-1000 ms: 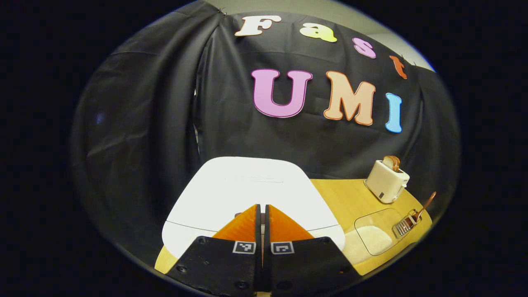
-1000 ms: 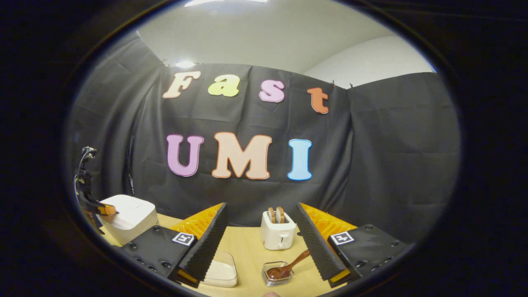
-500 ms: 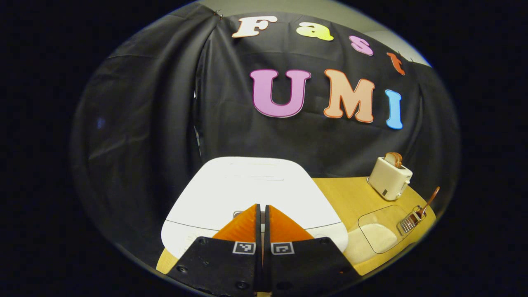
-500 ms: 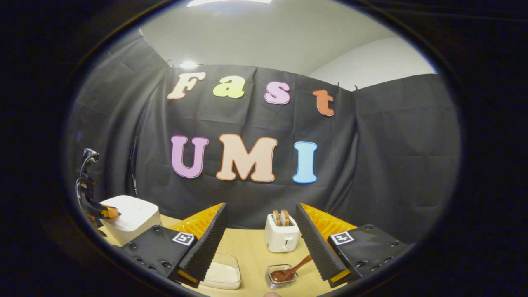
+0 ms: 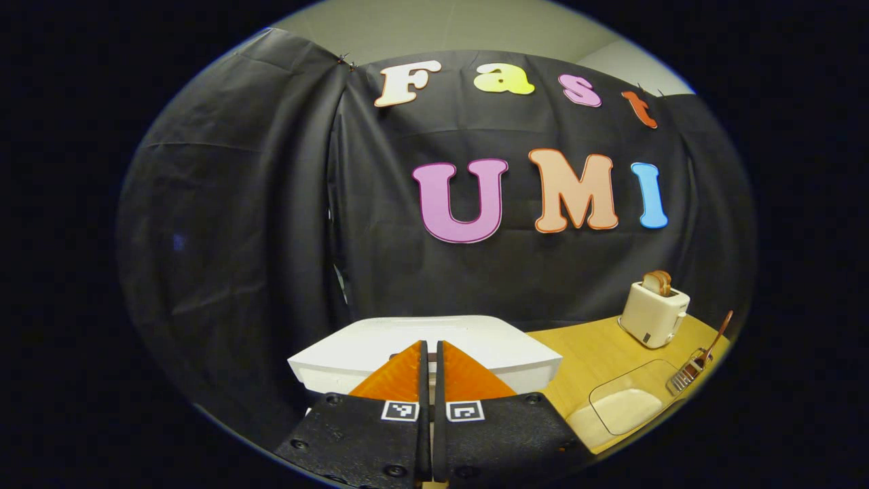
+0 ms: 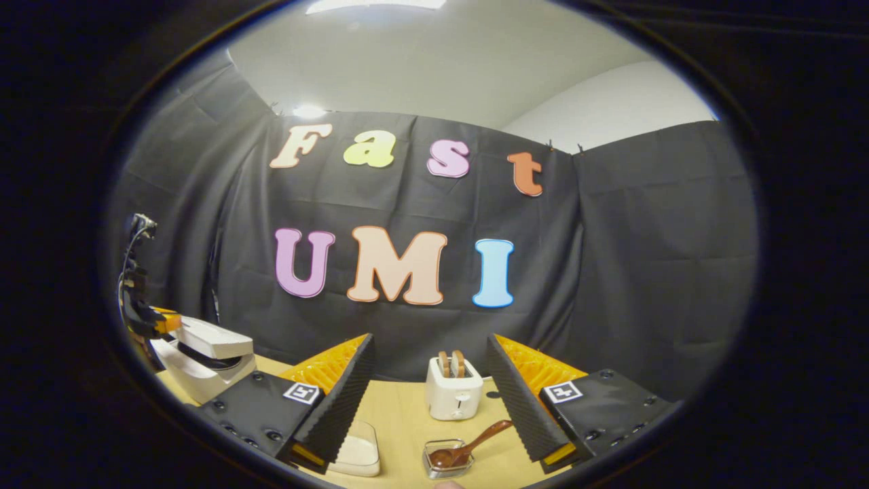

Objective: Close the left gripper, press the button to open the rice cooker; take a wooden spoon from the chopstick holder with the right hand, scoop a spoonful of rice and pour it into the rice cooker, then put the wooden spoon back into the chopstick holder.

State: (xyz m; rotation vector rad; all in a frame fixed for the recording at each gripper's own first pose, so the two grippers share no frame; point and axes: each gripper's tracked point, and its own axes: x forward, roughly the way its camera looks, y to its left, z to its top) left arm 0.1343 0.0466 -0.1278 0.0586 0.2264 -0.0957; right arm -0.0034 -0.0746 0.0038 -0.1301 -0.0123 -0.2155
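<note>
Wooden spoon (image 6: pixel 468 446) lies just ahead of the right gripper (image 6: pixel 430 394), low between its two fingers, bowl down in the clear chopstick holder (image 6: pixel 448 458) and handle leaning up toward that gripper's right finger; it looks light, stiff and smooth, so the free upper handle is probably the place to pinch, firmly enough that it cannot swivel once rice loads the bowl. The right gripper stands wide open and holds nothing. The rice tray (image 6: pixel 356 454) sits ahead beside its left finger, the toaster (image 6: pixel 453 388) farther ahead between the fingers. The left gripper (image 5: pixel 429 350) has its fingers pressed together with nothing between them, tips right at the front edge of the rice cooker (image 5: pixel 424 350) lid. Compared with half a second earlier, the lid has sprung up: in the right gripper view the rice cooker (image 6: pixel 204 356) now shows a dark gap under a tilted lid where it sat closed, and the left gripper (image 6: pixel 159 320) far off to the left has risen with it. The lid probably swings light on its hinge
</note>
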